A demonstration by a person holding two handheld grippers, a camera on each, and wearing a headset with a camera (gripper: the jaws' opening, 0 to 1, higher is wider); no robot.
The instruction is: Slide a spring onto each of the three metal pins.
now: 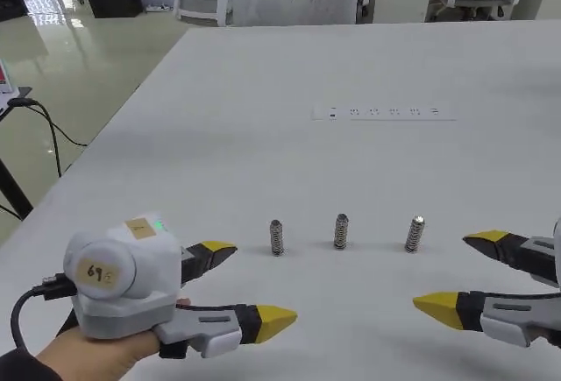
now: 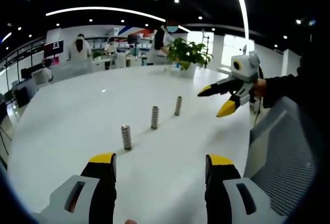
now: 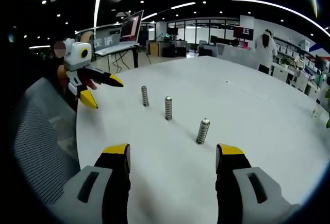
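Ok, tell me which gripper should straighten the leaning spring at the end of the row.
Right, I'd say. The leaning spring stands just ahead of the right gripper, whose fingers are open. The left gripper sits at the row's far end, two other springs between.

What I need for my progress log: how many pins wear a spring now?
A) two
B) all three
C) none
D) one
B: in the head view the left pin, middle pin and right pin each show coils around the shaft.

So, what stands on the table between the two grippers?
In the head view, three upright spring-covered pins stand in a row: left pin, middle pin, right pin.
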